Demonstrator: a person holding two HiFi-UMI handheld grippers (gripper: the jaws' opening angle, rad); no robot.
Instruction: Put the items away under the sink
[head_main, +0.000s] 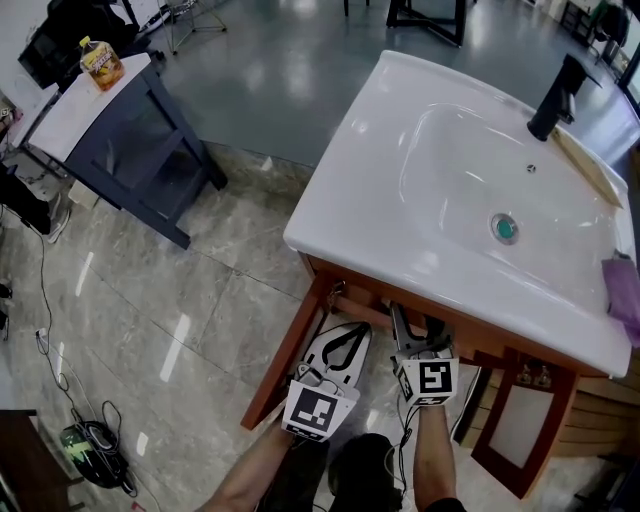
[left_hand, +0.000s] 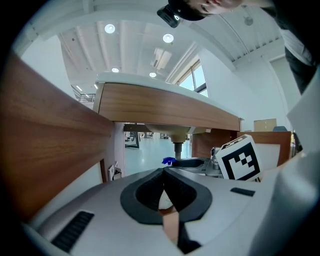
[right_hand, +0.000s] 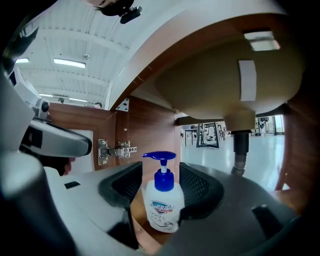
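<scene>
A white soap pump bottle (right_hand: 162, 207) with a blue pump stands upright on the wooden cabinet floor under the white sink (head_main: 340, 200). My right gripper (right_hand: 161, 172) reaches into the cabinet, open, with the bottle between its pads; a strip of wood shows between the left pad and the bottle. In the head view the right gripper (head_main: 415, 340) points under the sink's front edge. My left gripper (head_main: 345, 345) hovers just to its left, shut, with nothing in it. The left gripper view shows the left gripper (left_hand: 163, 172) with its pads meeting, and the bottle's blue pump (left_hand: 168, 161) beyond.
The drain pipe (right_hand: 241, 150) hangs from the basin at the right. A hinge (right_hand: 114, 150) sits on the cabinet's left wall. An open cabinet door (head_main: 520, 425) stands to the right. A black faucet (head_main: 560, 95) and a purple cloth (head_main: 625, 285) are on the sink. A dark table (head_main: 130, 130) holds an oil bottle (head_main: 100, 62).
</scene>
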